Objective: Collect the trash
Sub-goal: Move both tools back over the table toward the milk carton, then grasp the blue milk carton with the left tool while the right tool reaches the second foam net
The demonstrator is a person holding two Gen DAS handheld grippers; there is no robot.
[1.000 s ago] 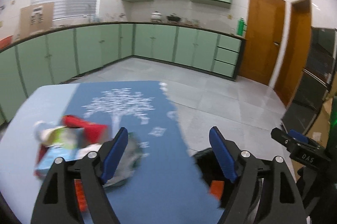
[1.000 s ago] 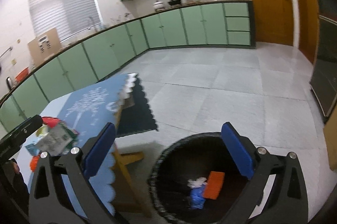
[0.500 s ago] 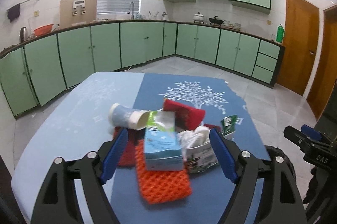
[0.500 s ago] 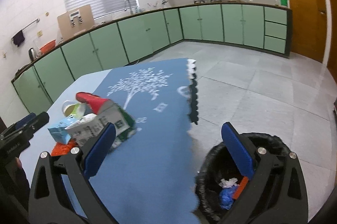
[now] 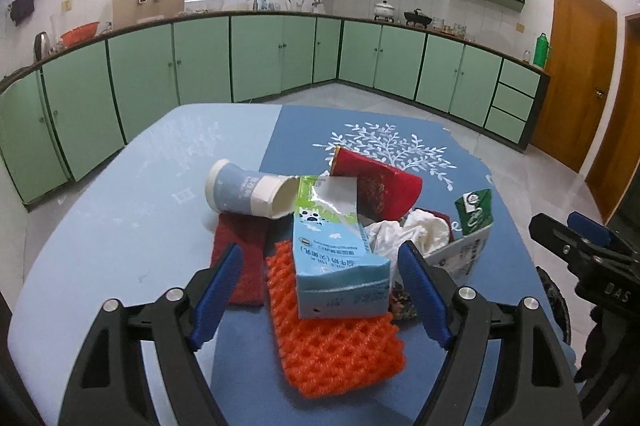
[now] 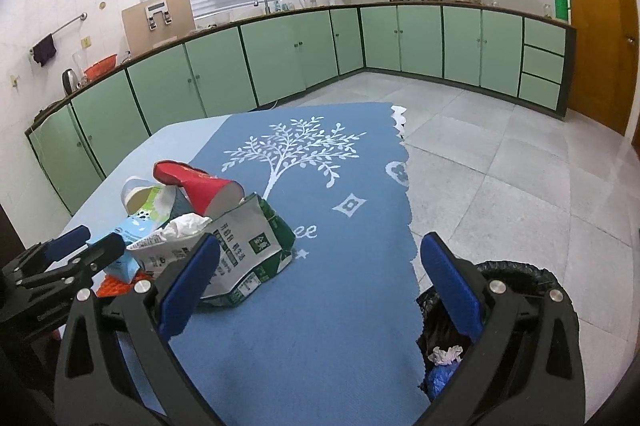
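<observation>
We note black-bagged round bin [image 6: 516, 278] beside desk [image 6: 320, 306] holding white and blue scraps; left gripper [image 5: 320, 290] and right gripper [image 6: 320, 278] both spread, empty.

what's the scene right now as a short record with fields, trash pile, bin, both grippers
surface: blue tablecloth with a white tree print
trash pile: light blue milk carton lying on orange foam net; tipped blue paper cup; tipped red paper cup; green and white carton with crumpled white tissue; dark red cloth underneath
bin: black-lined trash bin on the floor beside the table, already holding scraps
left gripper: jaws open, empty, around the light blue milk carton
right gripper: jaws open, empty
</observation>
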